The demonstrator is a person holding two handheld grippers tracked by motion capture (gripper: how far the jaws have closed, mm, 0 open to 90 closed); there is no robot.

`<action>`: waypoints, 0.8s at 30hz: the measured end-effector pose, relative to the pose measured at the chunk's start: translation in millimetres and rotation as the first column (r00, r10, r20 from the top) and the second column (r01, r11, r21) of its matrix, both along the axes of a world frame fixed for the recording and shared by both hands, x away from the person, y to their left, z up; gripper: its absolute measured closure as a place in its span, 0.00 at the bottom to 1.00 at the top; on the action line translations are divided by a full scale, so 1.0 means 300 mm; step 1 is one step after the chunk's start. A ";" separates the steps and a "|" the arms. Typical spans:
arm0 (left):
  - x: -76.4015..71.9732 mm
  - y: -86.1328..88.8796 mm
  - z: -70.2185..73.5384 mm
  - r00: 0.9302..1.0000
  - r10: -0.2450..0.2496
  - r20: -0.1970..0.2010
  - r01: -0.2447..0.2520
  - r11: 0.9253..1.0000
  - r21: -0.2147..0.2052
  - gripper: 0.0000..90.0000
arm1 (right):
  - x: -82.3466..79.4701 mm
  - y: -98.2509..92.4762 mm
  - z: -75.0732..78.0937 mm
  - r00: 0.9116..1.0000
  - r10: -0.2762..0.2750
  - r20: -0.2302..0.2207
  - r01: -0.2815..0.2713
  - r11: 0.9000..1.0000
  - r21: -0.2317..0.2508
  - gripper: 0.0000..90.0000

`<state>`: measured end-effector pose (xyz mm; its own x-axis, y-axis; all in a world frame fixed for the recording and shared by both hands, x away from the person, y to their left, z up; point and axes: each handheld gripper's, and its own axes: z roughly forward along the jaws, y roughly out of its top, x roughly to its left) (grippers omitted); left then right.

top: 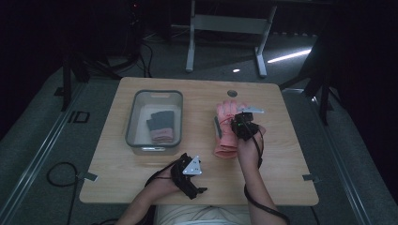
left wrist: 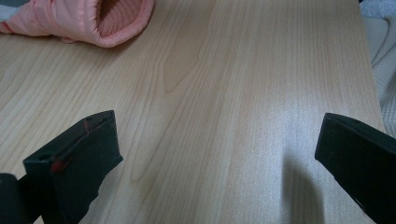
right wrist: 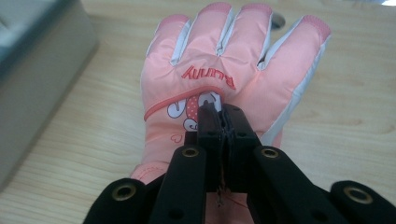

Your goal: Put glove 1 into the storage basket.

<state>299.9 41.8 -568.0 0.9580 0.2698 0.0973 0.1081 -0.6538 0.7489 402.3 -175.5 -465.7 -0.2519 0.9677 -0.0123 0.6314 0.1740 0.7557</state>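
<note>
Dark room around a light wooden table (top: 141, 178), grey floor, a white frame standing beyond the table's far edge. Pink glove (right wrist: 224, 70) lies flat on the table just right of the grey bin (top: 136, 117), fingers pointing to the far edge, cuff toward the person. Bin holds a dark glove (top: 161, 121) over something pink. Right gripper (right wrist: 223, 112) sits on the pink glove's back, jaws clenched together; cannot tell if any fabric is pinched. Left gripper (top: 187, 171) hangs off the bin's near side, jaws released and bare over wood. Glove looks light, padded, floppy, with a slick shell; likely best pinched at the cuff or a fold of the back.
</note>
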 end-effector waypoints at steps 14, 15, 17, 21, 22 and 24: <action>0.004 -0.003 0.000 1.000 0.008 0.008 -0.008 1.000 0.000 0.00 | 0.035 -0.001 -0.121 0.997 0.035 -0.070 -0.035 0.999 -0.001 0.94; 0.004 -0.004 -0.001 1.000 0.010 0.004 -0.010 1.000 -0.001 0.00 | 0.039 0.000 -0.126 0.997 0.038 -0.072 -0.038 0.999 0.001 0.93; 0.004 -0.004 -0.001 1.000 0.010 0.003 -0.010 1.000 0.000 0.00 | 0.049 0.000 -0.132 0.996 0.042 -0.081 -0.042 0.999 0.006 0.91; 0.004 -0.003 -0.001 1.000 0.011 0.000 -0.011 1.000 -0.003 0.00 | 0.050 0.001 -0.128 0.997 0.040 -0.067 -0.038 0.999 0.022 0.82; 0.005 -0.002 0.000 1.000 0.013 -0.002 -0.013 1.000 -0.003 0.00 | 0.047 -0.005 -0.110 0.997 0.049 -0.060 -0.047 0.998 0.033 0.74; 0.007 -0.001 0.000 1.000 0.016 -0.007 -0.016 1.000 -0.018 0.00 | 0.045 -0.008 -0.101 0.997 0.056 -0.055 -0.054 0.998 0.038 0.70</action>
<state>301.9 41.4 -567.9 0.9541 0.2869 0.0860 0.1233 -0.6382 0.7600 415.9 -178.0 -496.1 -0.3042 0.9519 0.0380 0.6632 0.1829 0.7258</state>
